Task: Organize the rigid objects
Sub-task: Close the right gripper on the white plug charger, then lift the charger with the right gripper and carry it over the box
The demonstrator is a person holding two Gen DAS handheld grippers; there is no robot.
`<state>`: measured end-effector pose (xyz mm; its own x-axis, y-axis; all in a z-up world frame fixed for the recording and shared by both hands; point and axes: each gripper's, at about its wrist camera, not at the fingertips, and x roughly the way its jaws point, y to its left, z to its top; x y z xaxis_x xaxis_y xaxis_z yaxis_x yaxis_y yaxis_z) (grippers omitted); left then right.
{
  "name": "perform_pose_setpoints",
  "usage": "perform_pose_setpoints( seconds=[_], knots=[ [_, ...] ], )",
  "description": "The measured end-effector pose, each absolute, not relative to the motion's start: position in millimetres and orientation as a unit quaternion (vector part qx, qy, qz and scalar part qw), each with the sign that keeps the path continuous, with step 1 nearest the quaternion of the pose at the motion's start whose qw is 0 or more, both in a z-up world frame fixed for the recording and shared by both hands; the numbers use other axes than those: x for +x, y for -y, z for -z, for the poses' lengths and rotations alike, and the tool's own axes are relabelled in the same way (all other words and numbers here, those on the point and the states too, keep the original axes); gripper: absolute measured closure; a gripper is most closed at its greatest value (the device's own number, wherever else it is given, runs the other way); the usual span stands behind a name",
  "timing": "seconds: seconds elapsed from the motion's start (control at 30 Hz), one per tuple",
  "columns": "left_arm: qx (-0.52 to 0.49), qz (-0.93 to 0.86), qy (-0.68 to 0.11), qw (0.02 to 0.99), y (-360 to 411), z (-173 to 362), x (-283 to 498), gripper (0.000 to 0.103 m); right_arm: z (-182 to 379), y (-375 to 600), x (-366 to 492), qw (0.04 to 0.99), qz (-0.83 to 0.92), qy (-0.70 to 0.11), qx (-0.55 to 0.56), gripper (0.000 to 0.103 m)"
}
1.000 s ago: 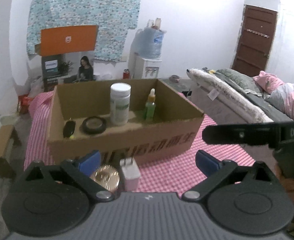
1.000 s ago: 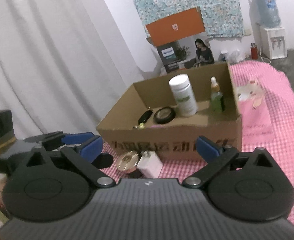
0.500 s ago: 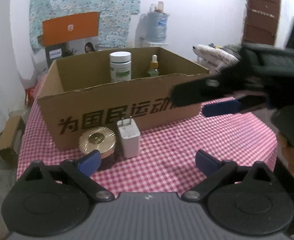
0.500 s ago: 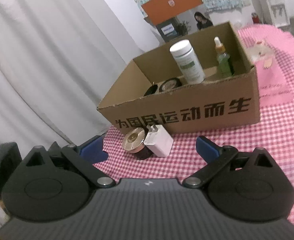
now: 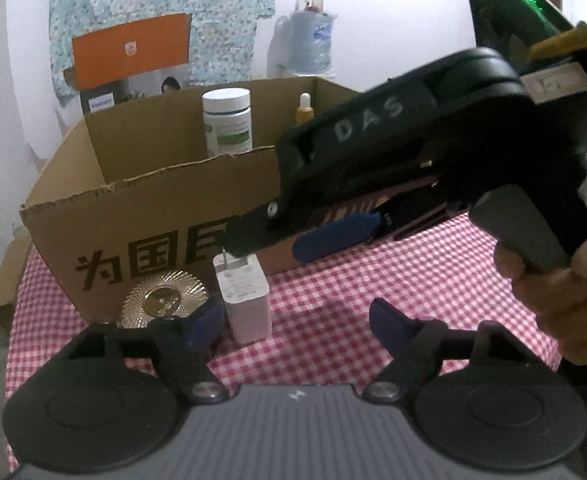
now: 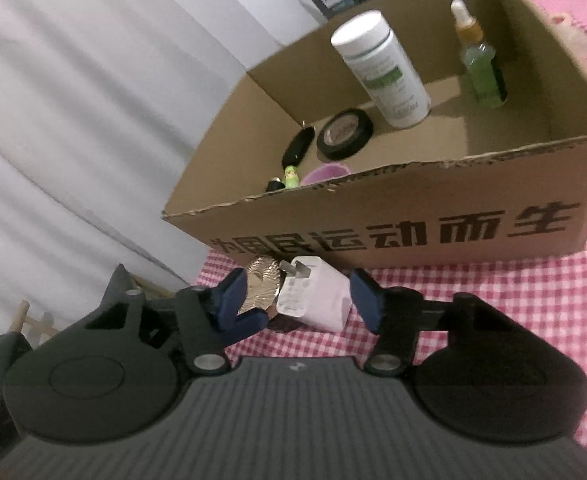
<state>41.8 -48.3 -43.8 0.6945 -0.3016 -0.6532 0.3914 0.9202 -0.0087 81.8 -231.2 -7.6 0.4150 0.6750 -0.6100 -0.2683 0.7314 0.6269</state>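
Note:
A white plug charger (image 5: 246, 296) and a gold-lidded jar (image 5: 164, 298) stand on the checked cloth against the front of a cardboard box (image 5: 153, 216). My left gripper (image 5: 297, 322) is open, just in front of the charger. My right gripper (image 6: 299, 300) is open with the charger (image 6: 317, 298) between its fingers, not clamped; the jar's gold lid (image 6: 262, 286) is by its left finger. In the left wrist view the right gripper (image 5: 293, 240) reaches in from the right above the charger.
The box (image 6: 453, 232) holds a white bottle (image 6: 381, 68), a green dropper bottle (image 6: 479, 64), a black round compact (image 6: 344, 133), a black key fob (image 6: 298, 145) and small items. White curtain hangs at left. Red-checked tablecloth (image 5: 393, 280) spreads to the right.
Both grippers have moved down and closer to the charger and jar. The right gripper has swung in over the charger and now brackets it. The left gripper's view sits lower and nearer.

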Motion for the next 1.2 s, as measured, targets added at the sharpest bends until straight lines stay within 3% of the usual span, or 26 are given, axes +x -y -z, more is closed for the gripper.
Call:
perform_pose_setpoints(
  seconds=[0.43,0.67,1.2],
  knots=[
    [0.034,0.186,-0.364,0.912,43,51,61,0.029,35,215,105,0.79,-0.294,-0.491,0.218,0.063],
    [0.022,0.192,-0.366,0.91,46,51,66,0.034,39,221,106,0.787,-0.293,-0.494,0.225,0.064],
    [0.019,0.232,-0.372,0.899,66,52,53,0.034,38,249,85,0.789,-0.269,-0.504,0.226,0.064]
  ],
)
